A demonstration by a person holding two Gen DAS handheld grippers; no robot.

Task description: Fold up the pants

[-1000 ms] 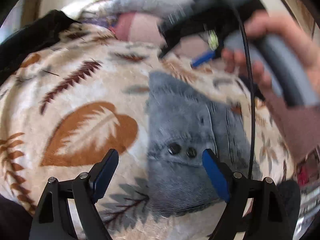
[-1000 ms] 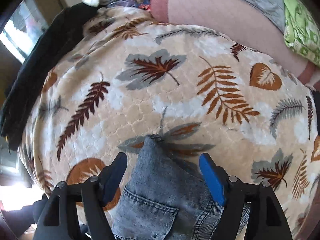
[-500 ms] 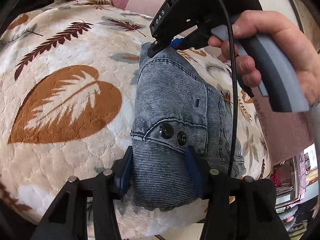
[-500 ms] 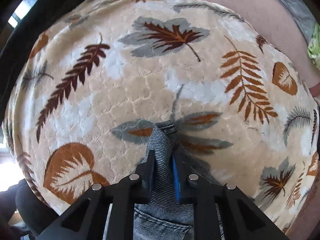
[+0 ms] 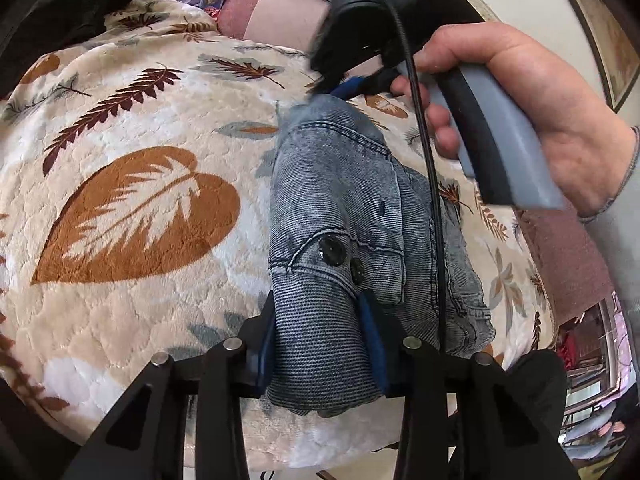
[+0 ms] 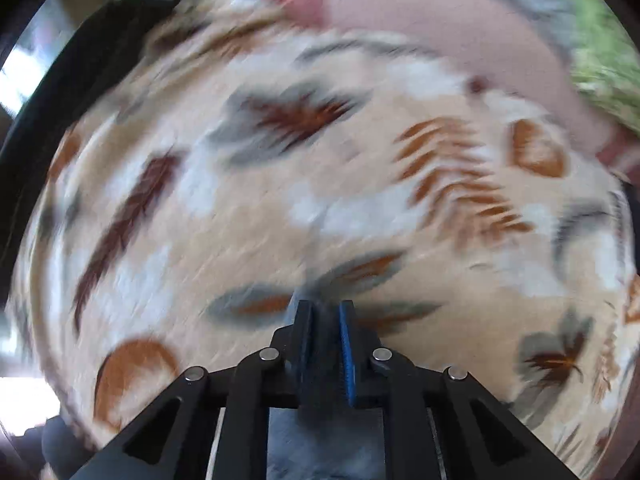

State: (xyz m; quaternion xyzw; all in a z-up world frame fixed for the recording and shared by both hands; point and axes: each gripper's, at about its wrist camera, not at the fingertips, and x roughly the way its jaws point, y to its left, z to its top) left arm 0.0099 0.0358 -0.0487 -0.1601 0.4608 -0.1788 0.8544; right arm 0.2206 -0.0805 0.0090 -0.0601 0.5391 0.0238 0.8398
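Observation:
Grey-blue denim pants (image 5: 340,208) lie on a leaf-patterned blanket (image 5: 132,200). My left gripper (image 5: 320,344) is shut on the ribbed waistband end, near two dark buttons (image 5: 332,251). My right gripper (image 5: 352,84), held by a hand (image 5: 520,92), pinches the far corner of the pants. In the blurred right wrist view, the right gripper (image 6: 326,320) is closed on a thin strip of denim (image 6: 320,440), with the cloth hanging below the fingers.
A black garment (image 5: 60,20) lies at the blanket's far left. Pink and grey pillows (image 5: 280,4) sit at the back. A green patterned cloth (image 6: 600,68) is at the far right. The blanket's near edge (image 5: 320,452) drops off below my left gripper.
Both grippers went from open to shut on the pants, left on the waistband, right on the far corner. The right wrist view is now motion-blurred and the far corner has risen slightly.

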